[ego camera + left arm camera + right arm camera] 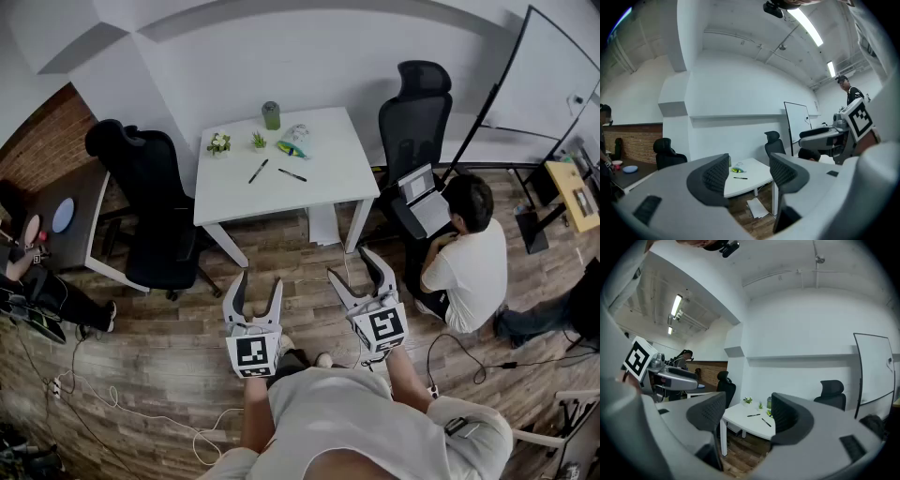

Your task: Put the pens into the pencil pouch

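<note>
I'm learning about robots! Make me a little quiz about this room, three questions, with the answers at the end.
1. True or false: both pens lie on the table.
2. How many plants stand on the table? A) one B) two C) four
3. Fill in the gap: the left hand-held gripper and the right hand-held gripper hold nothing, and their jaws are ____.

Key: 1 true; 2 B; 3 open.
</note>
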Motion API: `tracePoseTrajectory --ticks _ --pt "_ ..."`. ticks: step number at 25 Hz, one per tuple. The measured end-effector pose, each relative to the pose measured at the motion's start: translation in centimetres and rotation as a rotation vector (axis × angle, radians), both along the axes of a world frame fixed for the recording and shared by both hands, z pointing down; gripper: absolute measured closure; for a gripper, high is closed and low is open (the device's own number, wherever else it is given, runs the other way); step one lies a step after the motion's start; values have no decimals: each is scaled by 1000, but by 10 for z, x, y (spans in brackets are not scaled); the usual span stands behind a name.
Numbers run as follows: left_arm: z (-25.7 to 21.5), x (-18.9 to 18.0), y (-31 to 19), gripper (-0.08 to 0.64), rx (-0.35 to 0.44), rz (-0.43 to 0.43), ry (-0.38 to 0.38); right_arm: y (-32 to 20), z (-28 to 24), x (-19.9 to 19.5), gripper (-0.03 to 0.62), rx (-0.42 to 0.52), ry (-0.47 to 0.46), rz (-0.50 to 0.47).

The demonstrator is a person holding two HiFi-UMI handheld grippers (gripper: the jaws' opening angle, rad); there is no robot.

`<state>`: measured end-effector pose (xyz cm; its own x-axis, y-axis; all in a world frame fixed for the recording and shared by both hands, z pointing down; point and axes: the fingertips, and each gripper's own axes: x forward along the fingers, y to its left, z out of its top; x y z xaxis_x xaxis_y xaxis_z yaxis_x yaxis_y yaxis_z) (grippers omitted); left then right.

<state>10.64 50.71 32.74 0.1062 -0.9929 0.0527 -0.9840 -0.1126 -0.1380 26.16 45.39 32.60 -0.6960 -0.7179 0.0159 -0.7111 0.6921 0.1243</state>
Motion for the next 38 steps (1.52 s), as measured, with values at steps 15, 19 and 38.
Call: tracePoseTrajectory --ticks 15,19,38 --pt "3 -7 -60 293 7 26 -26 -51 6 -22 284 -10 -10 -26" --pt "4 -21 -86 293 4 34 -22 -75 5 -34 284 -13 0 -15" --pt "14 -105 -222 285 -16 123 -15 -199 17 -111 272 -36 35 83"
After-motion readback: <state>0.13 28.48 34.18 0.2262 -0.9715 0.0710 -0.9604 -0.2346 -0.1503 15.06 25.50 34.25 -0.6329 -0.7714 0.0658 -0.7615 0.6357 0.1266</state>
